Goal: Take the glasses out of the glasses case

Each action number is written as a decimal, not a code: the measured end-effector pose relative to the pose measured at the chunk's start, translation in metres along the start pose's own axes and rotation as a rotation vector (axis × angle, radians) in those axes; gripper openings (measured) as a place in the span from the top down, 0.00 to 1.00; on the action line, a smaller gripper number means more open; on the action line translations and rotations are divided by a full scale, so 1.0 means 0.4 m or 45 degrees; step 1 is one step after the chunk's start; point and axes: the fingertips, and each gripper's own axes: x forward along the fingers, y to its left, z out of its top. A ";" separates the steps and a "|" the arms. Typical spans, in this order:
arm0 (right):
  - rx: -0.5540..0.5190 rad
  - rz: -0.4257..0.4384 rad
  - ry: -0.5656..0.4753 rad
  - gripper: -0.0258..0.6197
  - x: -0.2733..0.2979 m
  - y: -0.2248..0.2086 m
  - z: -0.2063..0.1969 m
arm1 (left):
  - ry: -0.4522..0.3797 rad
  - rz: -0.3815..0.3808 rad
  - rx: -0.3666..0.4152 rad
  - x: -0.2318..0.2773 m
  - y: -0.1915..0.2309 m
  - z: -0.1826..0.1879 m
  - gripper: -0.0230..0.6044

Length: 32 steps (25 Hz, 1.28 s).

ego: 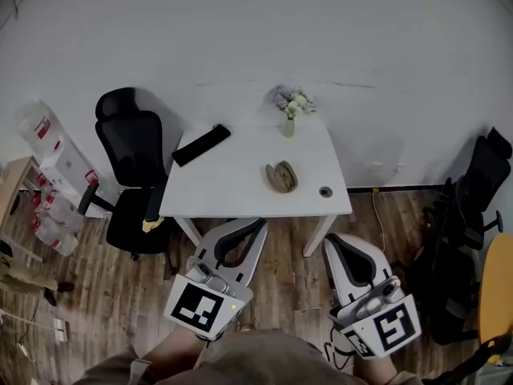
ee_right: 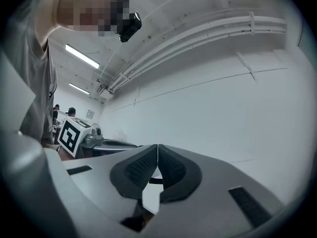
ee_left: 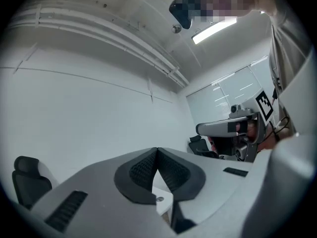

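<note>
A black office chair (ego: 132, 175) stands left of the white table (ego: 232, 184). The left gripper (ego: 255, 227) hangs short of the table's near edge, its jaws pressed together on nothing. The glasses case (ego: 281, 176) lies right of the tabletop's middle, its long axis running roughly away from the person. The right gripper (ego: 335, 245) is likewise closed and empty.

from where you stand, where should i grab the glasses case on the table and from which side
Probably across its narrow middle, coming in over the near edge of the table. The glasses case lies flat close to that edge, an oval with its long axis pointing roughly away from you, so the jaws would span its short width.
</note>
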 end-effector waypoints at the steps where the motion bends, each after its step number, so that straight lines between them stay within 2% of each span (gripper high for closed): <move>1: 0.012 0.011 -0.008 0.91 -0.004 -0.004 -0.001 | 0.007 0.004 0.006 0.003 -0.001 -0.004 0.94; 9: 0.040 0.059 -0.036 0.90 -0.050 -0.047 -0.005 | 0.041 0.061 0.023 0.024 -0.023 -0.021 0.94; 10: 0.040 0.066 -0.034 0.78 -0.055 -0.050 -0.008 | 0.053 0.084 0.034 0.022 -0.018 -0.026 0.94; 11: 0.034 0.067 -0.025 0.70 -0.059 -0.056 -0.014 | 0.069 0.110 0.048 0.021 -0.008 -0.032 0.94; 14: 0.037 0.039 0.010 0.67 -0.070 -0.085 -0.044 | 0.100 0.156 0.108 0.030 0.022 -0.050 0.94; 17: 0.084 0.036 0.031 0.67 -0.081 -0.105 -0.073 | 0.101 0.156 0.109 0.041 0.015 -0.058 0.94; 20: 0.080 0.035 0.047 0.67 -0.066 -0.121 -0.089 | 0.091 0.123 0.066 0.065 0.003 -0.073 0.94; 23: 0.083 0.031 0.060 0.67 -0.036 -0.137 -0.117 | 0.098 0.103 0.068 0.091 0.014 -0.095 0.94; 32: 0.104 0.006 0.136 0.67 0.133 -0.215 -0.208 | 0.115 0.090 0.025 0.188 0.153 -0.169 0.94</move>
